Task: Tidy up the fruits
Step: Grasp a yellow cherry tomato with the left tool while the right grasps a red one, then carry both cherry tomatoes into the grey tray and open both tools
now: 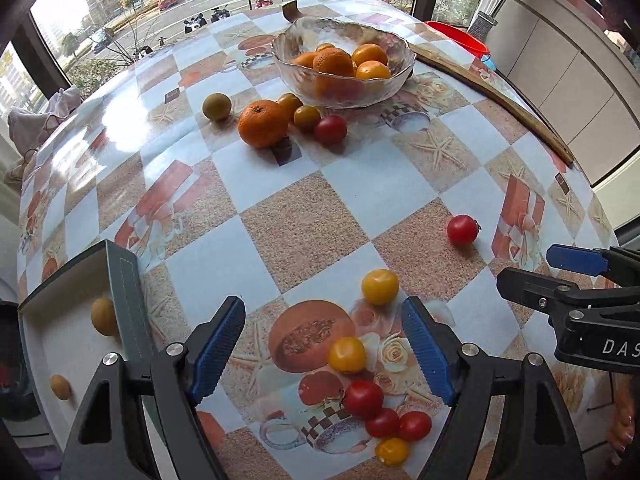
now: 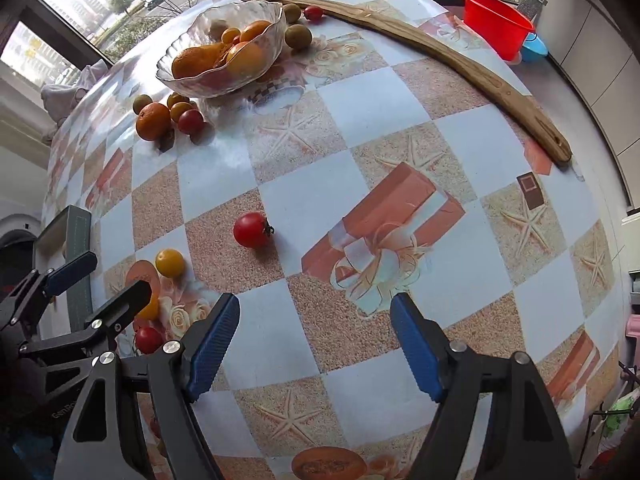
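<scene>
Fruit lies in several groups on the checked tablecloth (image 1: 304,224). A glass bowl (image 1: 342,62) at upper centre of the left wrist view holds several oranges (image 1: 334,62). Just below and left of the bowl sits a cluster: a large orange (image 1: 263,123), a greenish-brown fruit (image 1: 217,106), two small yellow-brown fruits and a red tomato (image 1: 330,129).

A lone red tomato (image 2: 251,229) with a stem sits at centre left of the right wrist view, apart from all else. Low in the left wrist view, between the fingers of the left gripper (image 1: 324,350), are two yellow tomatoes (image 1: 380,287), three red ones (image 1: 363,399) and a further yellow one at the bottom. A box (image 1: 120,280) at lower left of that view contains two small brownish fruits (image 1: 104,316).

Left gripper: jaws spread wide, holding nothing. Right gripper (image 2: 314,344): jaws likewise spread, empty, above bare cloth at the bottom of its own view.

Behind the bowl, upper centre of the right wrist view, lie two more greenish fruits (image 2: 298,36) and a small red tomato. A long curved wooden piece (image 2: 460,68) runs along the upper right. A red basin (image 2: 496,28) stands at the upper right corner.
</scene>
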A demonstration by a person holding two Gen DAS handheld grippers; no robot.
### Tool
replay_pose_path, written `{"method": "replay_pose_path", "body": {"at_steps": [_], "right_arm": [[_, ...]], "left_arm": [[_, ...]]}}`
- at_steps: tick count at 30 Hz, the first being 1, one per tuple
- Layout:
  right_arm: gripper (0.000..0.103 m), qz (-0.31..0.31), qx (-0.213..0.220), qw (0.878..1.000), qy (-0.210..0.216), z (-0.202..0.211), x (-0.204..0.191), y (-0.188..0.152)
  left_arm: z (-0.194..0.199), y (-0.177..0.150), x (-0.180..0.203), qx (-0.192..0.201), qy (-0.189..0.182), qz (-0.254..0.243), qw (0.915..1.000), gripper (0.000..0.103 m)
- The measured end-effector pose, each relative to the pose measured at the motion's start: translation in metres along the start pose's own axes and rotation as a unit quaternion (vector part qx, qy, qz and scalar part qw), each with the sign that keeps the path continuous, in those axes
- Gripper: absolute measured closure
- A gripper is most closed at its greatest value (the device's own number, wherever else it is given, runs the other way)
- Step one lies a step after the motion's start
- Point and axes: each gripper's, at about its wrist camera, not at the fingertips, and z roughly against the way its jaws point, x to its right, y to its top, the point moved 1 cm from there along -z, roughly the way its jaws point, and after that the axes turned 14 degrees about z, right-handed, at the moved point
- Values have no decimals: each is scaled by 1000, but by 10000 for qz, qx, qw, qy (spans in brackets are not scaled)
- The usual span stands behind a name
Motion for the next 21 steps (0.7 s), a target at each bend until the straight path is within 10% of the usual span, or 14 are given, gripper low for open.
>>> {"method": "replay_pose_path", "body": {"at_steps": [21], "right_arm": [[74, 810, -122, 9947, 627, -28, -19, 44]], "left_arm": [[-15, -1, 24, -78, -218, -155, 9996, 80]]}}
